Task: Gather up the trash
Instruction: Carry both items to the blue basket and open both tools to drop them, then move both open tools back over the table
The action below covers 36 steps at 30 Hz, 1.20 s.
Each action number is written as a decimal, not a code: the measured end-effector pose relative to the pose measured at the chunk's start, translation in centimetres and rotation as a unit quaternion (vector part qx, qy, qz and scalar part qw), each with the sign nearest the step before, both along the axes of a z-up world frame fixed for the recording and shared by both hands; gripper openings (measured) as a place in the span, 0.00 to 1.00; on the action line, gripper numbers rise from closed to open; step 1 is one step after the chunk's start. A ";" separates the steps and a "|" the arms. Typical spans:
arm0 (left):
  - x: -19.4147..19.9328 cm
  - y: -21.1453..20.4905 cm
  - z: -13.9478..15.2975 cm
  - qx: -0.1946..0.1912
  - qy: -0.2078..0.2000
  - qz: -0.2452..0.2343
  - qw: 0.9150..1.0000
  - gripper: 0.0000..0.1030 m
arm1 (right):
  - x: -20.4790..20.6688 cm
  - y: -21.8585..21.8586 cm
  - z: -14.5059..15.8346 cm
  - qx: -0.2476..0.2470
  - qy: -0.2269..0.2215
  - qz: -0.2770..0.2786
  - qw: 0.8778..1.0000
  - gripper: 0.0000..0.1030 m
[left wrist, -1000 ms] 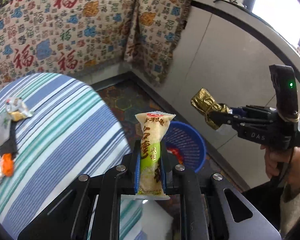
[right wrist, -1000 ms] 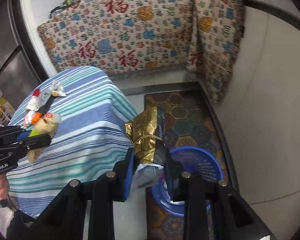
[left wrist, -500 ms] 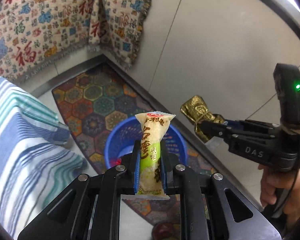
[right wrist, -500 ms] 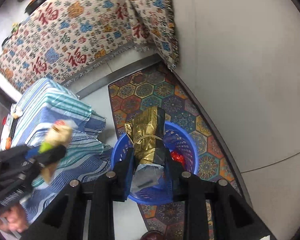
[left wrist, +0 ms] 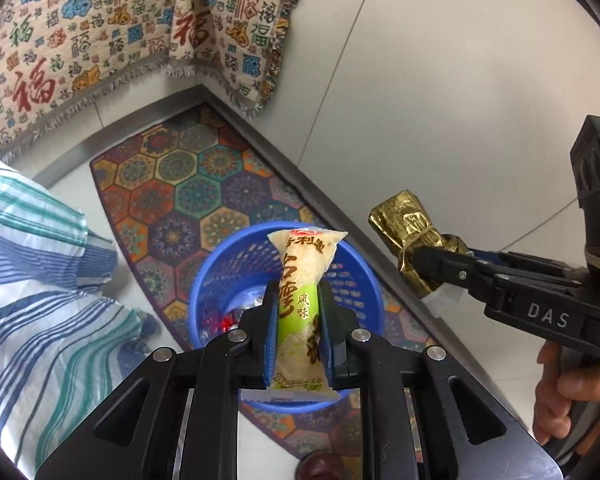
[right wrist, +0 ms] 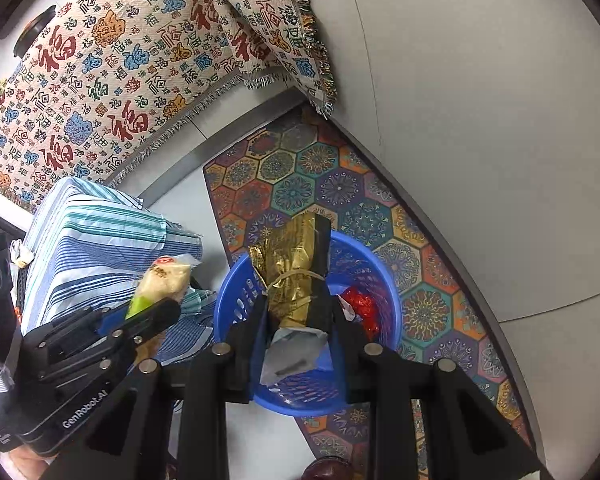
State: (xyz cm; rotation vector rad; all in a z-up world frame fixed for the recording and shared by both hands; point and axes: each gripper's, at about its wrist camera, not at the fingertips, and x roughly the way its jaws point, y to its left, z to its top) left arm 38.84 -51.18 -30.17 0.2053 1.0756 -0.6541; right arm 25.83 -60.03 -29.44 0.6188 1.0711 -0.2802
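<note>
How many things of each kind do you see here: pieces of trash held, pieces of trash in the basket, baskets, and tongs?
Trash held: 2, the green and cream snack packet and the gold foil wrapper
Trash seen in the basket: 1, a red wrapper; more may be hidden
Baskets: 1, the blue basket
Tongs: 2, left tongs, right tongs
Total: 6

"DAS" stood in pale letters on the right gripper (left wrist: 416, 268). "GenRobot.AI" ran along the left gripper (right wrist: 156, 312). The snack packet (left wrist: 304, 304) carried Chinese print, "风味" legible. The wall cloth (left wrist: 100, 40) repeated a red "福".
</note>
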 end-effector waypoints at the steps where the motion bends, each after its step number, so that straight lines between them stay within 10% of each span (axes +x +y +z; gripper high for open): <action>1: 0.1 -0.1 -0.1 0.000 0.000 -0.001 1.000 0.18 | 0.1 0.0 -0.1 -0.001 0.000 0.000 1.000 0.29; 13: 0.9 -0.8 -0.2 -0.019 -0.011 -0.003 1.000 0.47 | 0.5 -0.2 -0.2 -0.006 -0.004 -0.007 1.000 0.43; 21: -1.4 3.5 4.3 -0.041 -0.063 0.006 0.997 0.58 | 0.7 2.8 4.8 -0.100 -0.054 0.019 0.993 0.43; 28: -5.8 15.9 8.7 -0.022 -0.125 0.044 0.991 0.73 | 1.6 8.9 10.1 -0.177 -0.126 0.058 0.974 0.51; 36: -7.4 34.3 7.6 0.074 -0.119 0.175 0.975 0.80 | 5.3 21.5 12.7 -0.179 -0.183 0.180 0.950 0.58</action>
